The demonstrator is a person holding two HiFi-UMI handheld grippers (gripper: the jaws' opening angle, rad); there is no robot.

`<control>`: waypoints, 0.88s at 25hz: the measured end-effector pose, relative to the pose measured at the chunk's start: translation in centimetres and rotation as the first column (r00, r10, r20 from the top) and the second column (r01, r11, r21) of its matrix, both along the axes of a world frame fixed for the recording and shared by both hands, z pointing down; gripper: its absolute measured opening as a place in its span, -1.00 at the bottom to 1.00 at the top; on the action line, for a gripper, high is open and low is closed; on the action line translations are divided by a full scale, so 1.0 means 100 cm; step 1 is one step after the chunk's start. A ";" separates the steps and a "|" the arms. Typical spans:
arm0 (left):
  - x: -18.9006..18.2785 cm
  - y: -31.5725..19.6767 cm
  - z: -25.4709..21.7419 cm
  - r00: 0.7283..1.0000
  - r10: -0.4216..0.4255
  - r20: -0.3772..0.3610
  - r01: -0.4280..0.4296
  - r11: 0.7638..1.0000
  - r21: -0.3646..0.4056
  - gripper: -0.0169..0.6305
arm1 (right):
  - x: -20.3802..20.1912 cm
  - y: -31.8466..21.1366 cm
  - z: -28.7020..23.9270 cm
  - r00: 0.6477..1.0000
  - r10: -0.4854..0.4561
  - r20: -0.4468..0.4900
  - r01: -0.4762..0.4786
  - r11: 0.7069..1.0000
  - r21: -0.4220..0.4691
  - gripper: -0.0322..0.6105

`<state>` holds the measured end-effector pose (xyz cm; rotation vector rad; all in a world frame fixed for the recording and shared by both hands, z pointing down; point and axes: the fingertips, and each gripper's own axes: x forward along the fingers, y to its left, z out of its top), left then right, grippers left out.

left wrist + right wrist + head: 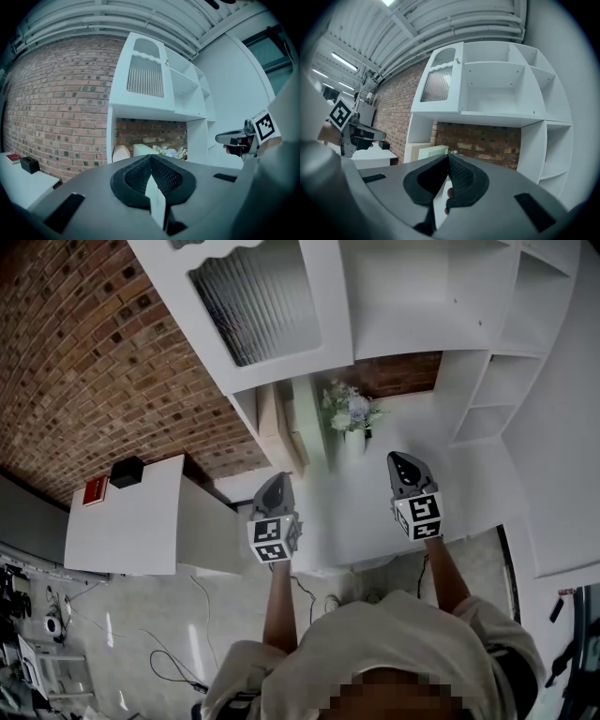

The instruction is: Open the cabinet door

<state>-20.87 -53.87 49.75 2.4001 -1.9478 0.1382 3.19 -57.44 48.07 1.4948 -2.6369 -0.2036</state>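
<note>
You hold both claws out level in front of the white cabinet [487, 324], neither touching it. Your left gripper [277, 480] is clenched: its own view shows the dark pads [164, 176] meeting at the tip with nothing between them. Your right gripper [402, 459] is clenched as well, its jaws pressed together and empty in the right gripper view.

The cabinet door [253, 306] is the upper left panel with the ribbed insert and the arched pane above it. It sits well above and ahead of both claws, and it looks flush with the frame, though the wide-angle bend makes that hard to be sure of. A small knob [458, 60] sits on the door's right edge, next to the open shelves [492, 89].

Below the door is an open niche backed by brick, where a vase of pale flowers [349, 413] stands between your two claws in the head view. To your left is a low white table [141, 531], carrying a black box [127, 472] and a red book [96, 490].
</note>
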 end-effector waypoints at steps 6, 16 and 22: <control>-0.006 0.001 0.001 1.000 0.006 -0.007 -0.006 1.000 0.004 -0.86 | -0.013 -0.024 -0.032 1.000 0.004 0.007 -0.005 0.997 0.073 -0.86; -0.019 0.005 -0.007 1.000 -0.005 -0.014 0.005 1.000 0.016 -0.86 | -0.042 -0.078 -0.117 1.000 -0.021 0.020 0.017 0.982 0.190 -0.86; -0.028 0.008 -0.010 1.000 -0.017 -0.021 0.017 1.000 0.020 -0.86 | -0.056 -0.111 -0.167 0.999 -0.037 0.019 0.032 0.974 0.224 -0.79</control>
